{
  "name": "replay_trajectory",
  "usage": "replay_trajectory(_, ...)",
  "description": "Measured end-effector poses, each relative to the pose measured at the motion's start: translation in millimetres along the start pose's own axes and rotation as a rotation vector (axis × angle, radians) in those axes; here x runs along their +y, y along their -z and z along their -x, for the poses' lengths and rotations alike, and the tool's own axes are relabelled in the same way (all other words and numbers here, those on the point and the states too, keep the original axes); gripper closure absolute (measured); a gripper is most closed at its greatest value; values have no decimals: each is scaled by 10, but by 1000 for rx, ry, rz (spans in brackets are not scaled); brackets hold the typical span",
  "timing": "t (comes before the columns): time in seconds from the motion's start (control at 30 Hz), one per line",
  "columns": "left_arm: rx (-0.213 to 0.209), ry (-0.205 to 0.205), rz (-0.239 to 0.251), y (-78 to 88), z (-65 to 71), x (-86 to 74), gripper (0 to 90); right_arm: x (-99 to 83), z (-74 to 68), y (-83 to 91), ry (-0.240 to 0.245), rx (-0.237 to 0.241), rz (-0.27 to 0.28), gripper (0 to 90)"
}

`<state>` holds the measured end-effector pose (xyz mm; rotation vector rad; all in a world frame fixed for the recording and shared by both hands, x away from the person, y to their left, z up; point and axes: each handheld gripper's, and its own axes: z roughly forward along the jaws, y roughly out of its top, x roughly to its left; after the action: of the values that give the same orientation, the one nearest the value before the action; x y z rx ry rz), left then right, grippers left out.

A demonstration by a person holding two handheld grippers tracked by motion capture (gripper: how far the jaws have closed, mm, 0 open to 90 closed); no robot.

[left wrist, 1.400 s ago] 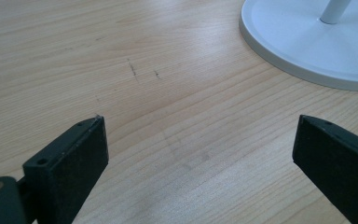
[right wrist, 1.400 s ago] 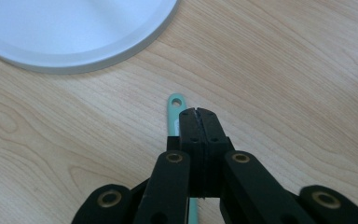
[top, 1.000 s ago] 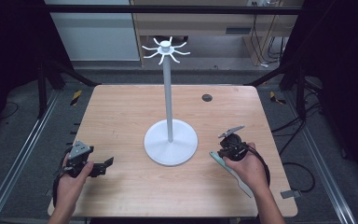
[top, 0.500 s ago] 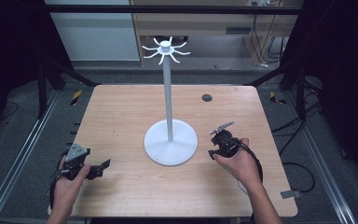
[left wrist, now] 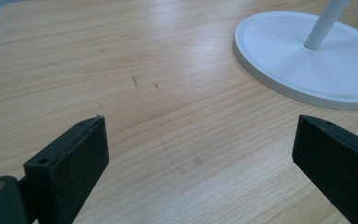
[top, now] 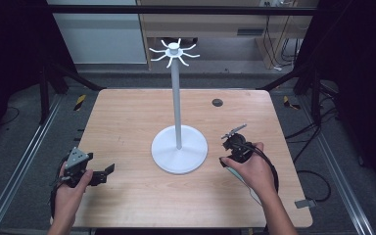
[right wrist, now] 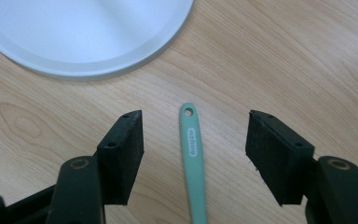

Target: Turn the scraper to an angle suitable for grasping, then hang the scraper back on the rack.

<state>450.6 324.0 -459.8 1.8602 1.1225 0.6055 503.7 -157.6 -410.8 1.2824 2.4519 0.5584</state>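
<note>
Since the earlier frame, right gripper (right wrist: 193,140) has crept a little toward the stand, and its jaws have just been opening; they now stand apart, one on each side of the mint-green utensil handle (right wrist: 193,154) without touching it. Handle lies flat on the wooden counter (top: 127,122), long axis running up the middle of the right gripper view, its end with the hanging hole pointing toward the white round stand base (right wrist: 84,32) and stopping short of its rim. A small white label shows on the handle in that view. From the high view the handle is a pale sliver (top: 245,183) mostly hidden under the right hand (top: 252,169); that view adds the stand's tall pole and hook crown (top: 174,51). Left gripper (left wrist: 196,154) sits well left of the base, jaws wide open over bare wood.
</note>
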Motion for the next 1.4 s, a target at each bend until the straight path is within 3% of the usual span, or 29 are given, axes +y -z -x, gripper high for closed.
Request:
replay_trajectory(0.27, -2, 21, 11, 34, -10, -18, 34, 25, -11, -94, 34, 12, -47, 450)
replay_trajectory(0.47, -4, 19, 9, 25, -3, -22, 34, 45, -6, -169, 29, 14, -65, 469)
replay_trajectory(0.83, -10, 11, 5, 18, 8, -23, 38, 35, 7, -255, 61, 28, -112, 592)
replay_trajectory(1.4, -21, -1, -2, -2, 20, -29, 41, -62, 85, -457, 31, 53, -138, 644)
